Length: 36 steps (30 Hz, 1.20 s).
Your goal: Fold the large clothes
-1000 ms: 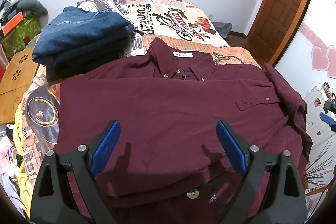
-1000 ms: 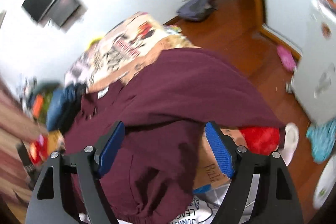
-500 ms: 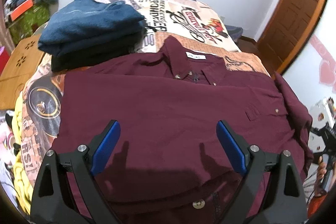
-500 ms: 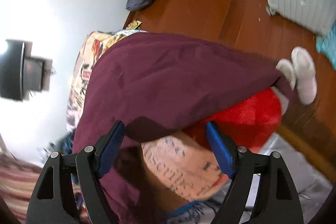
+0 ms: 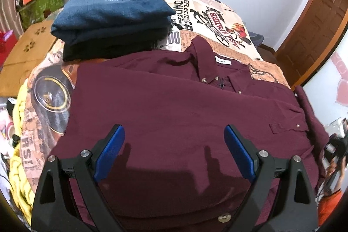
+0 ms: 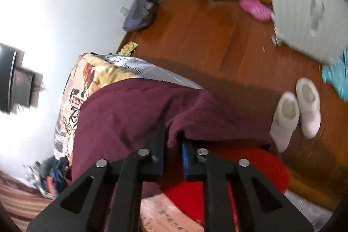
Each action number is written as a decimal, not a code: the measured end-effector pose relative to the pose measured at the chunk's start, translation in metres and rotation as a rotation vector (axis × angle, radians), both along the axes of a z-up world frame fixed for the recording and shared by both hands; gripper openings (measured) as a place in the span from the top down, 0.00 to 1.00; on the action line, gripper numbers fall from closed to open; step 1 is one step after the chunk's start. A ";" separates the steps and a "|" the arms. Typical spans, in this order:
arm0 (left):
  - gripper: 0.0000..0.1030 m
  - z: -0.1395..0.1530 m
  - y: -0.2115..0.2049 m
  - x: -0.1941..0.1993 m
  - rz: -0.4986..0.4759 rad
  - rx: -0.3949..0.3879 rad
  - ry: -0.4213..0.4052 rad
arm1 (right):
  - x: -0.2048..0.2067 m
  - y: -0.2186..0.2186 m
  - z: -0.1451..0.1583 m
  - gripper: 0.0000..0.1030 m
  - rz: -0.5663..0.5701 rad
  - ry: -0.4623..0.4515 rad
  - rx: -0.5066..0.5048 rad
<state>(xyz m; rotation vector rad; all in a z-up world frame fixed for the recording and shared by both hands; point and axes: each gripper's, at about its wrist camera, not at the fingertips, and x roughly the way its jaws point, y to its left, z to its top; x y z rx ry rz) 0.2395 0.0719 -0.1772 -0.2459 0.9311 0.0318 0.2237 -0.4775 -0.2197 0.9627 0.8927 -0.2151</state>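
Note:
A large maroon shirt (image 5: 174, 105) lies spread face up on the printed bedspread (image 5: 206, 14), collar toward the far side. My left gripper (image 5: 174, 145) hovers open above the shirt's lower half, nothing between its blue pads. In the right wrist view the shirt's side (image 6: 130, 110) hangs over the bed's edge. My right gripper (image 6: 173, 142) is shut on a fold of that maroon cloth, which sticks up between the pads. The right gripper also shows small at the far right of the left wrist view (image 5: 335, 145), held by a hand.
A stack of folded blue and dark clothes (image 5: 108, 16) sits at the bed's far left. A wooden board (image 5: 28, 51) lies beside the bed. On the wood floor are a red rug (image 6: 250, 171), pale slippers (image 6: 298, 110), a pink slipper (image 6: 256, 8) and a dark bag (image 6: 141, 12).
My right gripper rolled, dropped to the shirt's hanging edge and closed on a fold of it. My left gripper drifted slightly and stayed open.

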 end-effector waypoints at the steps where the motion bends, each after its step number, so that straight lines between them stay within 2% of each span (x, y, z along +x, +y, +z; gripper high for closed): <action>1: 0.10 0.001 -0.001 -0.001 -0.004 0.018 -0.006 | 0.003 0.007 0.015 0.92 0.021 -0.030 -0.046; 4: 0.10 0.006 -0.005 -0.005 -0.026 0.061 -0.029 | 0.013 0.024 0.060 0.92 0.080 -0.132 -0.130; 8: 0.10 0.017 -0.007 -0.010 -0.064 0.068 -0.072 | 0.030 0.069 0.136 0.93 0.242 -0.300 -0.228; 10: 0.10 0.024 -0.006 -0.014 -0.075 0.051 -0.099 | 0.037 0.102 0.177 0.93 0.355 -0.400 -0.255; 13: 0.10 0.034 0.000 -0.019 -0.068 0.027 -0.127 | 0.041 0.156 0.221 0.93 0.510 -0.509 -0.296; 16: 0.10 0.045 0.012 -0.025 -0.045 0.013 -0.159 | 0.042 0.217 0.243 0.93 0.663 -0.561 -0.324; 18: 0.10 0.050 0.022 -0.031 -0.024 0.008 -0.177 | 0.042 0.263 0.244 0.93 0.780 -0.566 -0.330; 21: 0.10 0.054 0.039 -0.043 0.014 0.020 -0.190 | 0.037 0.319 0.228 0.93 0.930 -0.540 -0.352; 23: 0.10 0.053 0.049 -0.049 0.035 0.036 -0.187 | 0.036 0.347 0.205 0.93 1.028 -0.493 -0.342; 26: 0.10 0.049 0.061 -0.056 0.057 0.044 -0.171 | 0.037 0.386 0.156 0.93 1.166 -0.371 -0.316; 29: 0.10 0.044 0.070 -0.061 0.078 0.049 -0.154 | 0.035 0.407 0.114 0.93 1.263 -0.264 -0.286; 31: 0.10 0.041 0.073 -0.063 0.088 0.051 -0.146 | 0.030 0.413 0.101 0.92 1.305 -0.224 -0.309; 36: 0.10 0.039 0.068 -0.063 0.090 0.053 -0.143 | 0.016 0.416 0.095 0.92 1.381 -0.173 -0.341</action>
